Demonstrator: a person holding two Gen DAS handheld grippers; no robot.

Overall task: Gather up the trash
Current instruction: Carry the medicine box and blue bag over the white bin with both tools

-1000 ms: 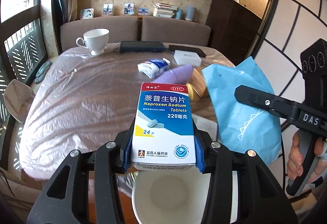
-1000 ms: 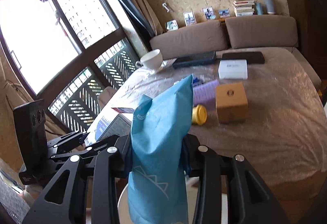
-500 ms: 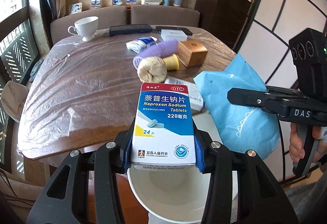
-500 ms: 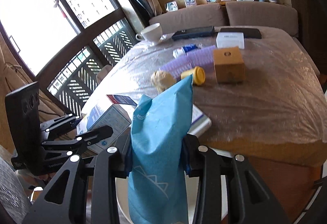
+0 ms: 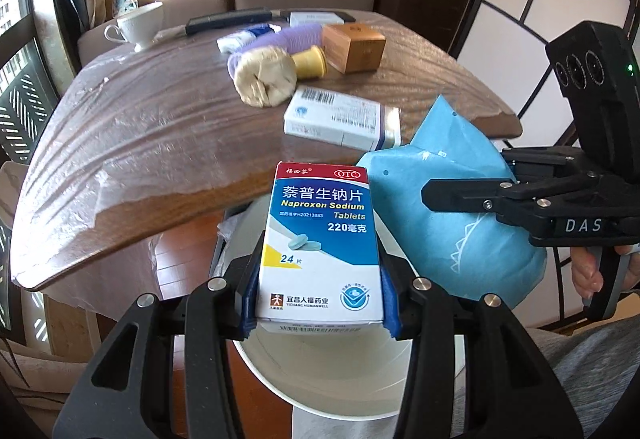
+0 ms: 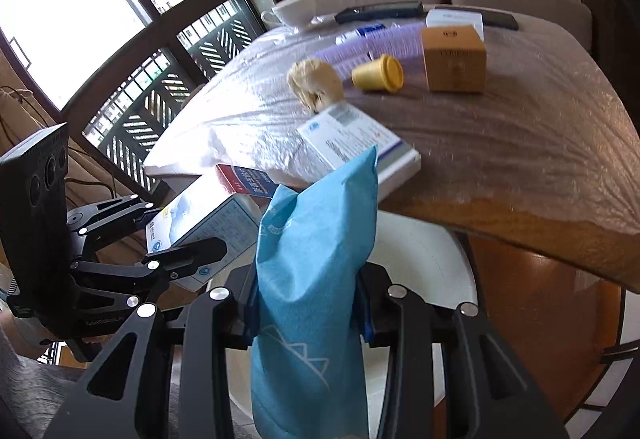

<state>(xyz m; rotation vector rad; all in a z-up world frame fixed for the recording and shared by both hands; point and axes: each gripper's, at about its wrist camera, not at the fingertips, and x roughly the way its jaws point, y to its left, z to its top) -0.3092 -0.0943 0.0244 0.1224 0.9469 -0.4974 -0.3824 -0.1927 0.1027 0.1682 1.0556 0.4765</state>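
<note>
My left gripper (image 5: pixel 318 303) is shut on a blue and white Naproxen tablet box (image 5: pixel 320 243) and holds it upright over a white trash bin (image 5: pixel 320 379) below the table edge. My right gripper (image 6: pixel 306 319) is shut on a blue pouch (image 6: pixel 316 279) and holds it over the same bin (image 6: pixel 420 263). The pouch (image 5: pixel 452 219) and right gripper (image 5: pixel 460 195) show at the right of the left wrist view. The box (image 6: pixel 204 219) and left gripper (image 6: pixel 172 235) show at the left of the right wrist view.
On the plastic-covered table (image 5: pixel 140 127) lie a second medicine box (image 5: pixel 336 117), a crumpled beige wad (image 5: pixel 266 81), a yellow cap (image 5: pixel 310 63), a purple roll (image 5: pixel 296 39), a brown box (image 5: pixel 354 47) and a white cup (image 5: pixel 138 25). A sofa stands behind.
Both grippers have pulled back from the table and lowered with their loads. The table edge and the white bin now show more fully beneath them.
</note>
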